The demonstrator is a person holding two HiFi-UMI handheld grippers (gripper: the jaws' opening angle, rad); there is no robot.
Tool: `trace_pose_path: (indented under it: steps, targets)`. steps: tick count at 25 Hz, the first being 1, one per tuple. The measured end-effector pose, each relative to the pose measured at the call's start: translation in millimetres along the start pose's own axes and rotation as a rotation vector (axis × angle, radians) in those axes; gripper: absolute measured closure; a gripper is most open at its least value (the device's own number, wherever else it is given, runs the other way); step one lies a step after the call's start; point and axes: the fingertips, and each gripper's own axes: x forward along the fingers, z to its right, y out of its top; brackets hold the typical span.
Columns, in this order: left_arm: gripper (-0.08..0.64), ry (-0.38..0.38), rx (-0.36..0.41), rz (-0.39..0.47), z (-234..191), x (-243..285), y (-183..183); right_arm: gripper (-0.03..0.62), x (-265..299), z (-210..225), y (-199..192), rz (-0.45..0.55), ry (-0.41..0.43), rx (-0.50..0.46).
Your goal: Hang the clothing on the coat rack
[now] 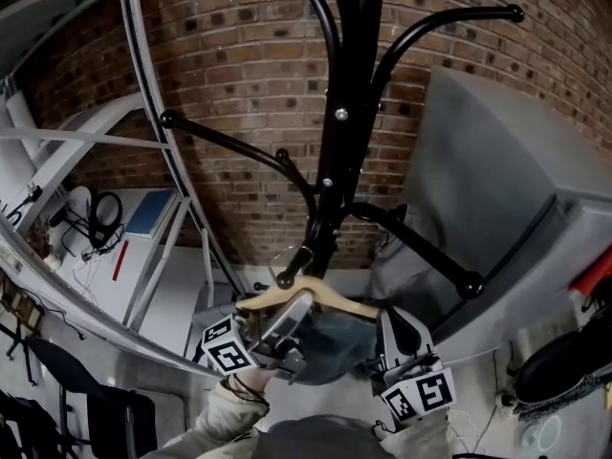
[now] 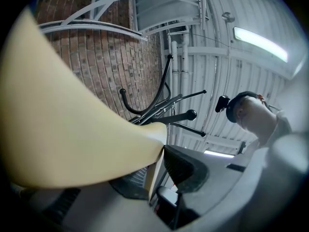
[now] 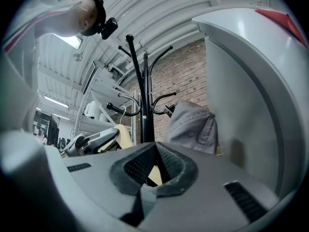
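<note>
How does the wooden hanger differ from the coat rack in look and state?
The wooden hanger is pale, with a thin wire hook; the coat rack is black, with thick arms ending in balls. The hanger is clamped in the left gripper, grey clothing below it; no gripper holds the rack. Both serve to carry clothes.

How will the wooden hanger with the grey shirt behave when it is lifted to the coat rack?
The wooden hanger is probably stiff: its arm shows no flex where the left tool clamps it. The grey shirt looks floppy, bunched below it, and may sway.
</note>
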Motion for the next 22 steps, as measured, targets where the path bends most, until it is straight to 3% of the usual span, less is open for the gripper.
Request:
trace_pose_path:
  steps: [22]
  targets:
    - [0.460,-0.003,-0.059,-0.005,-23,1,-14,0.569,3,7,-16,-0.034,-0.017,0.035]
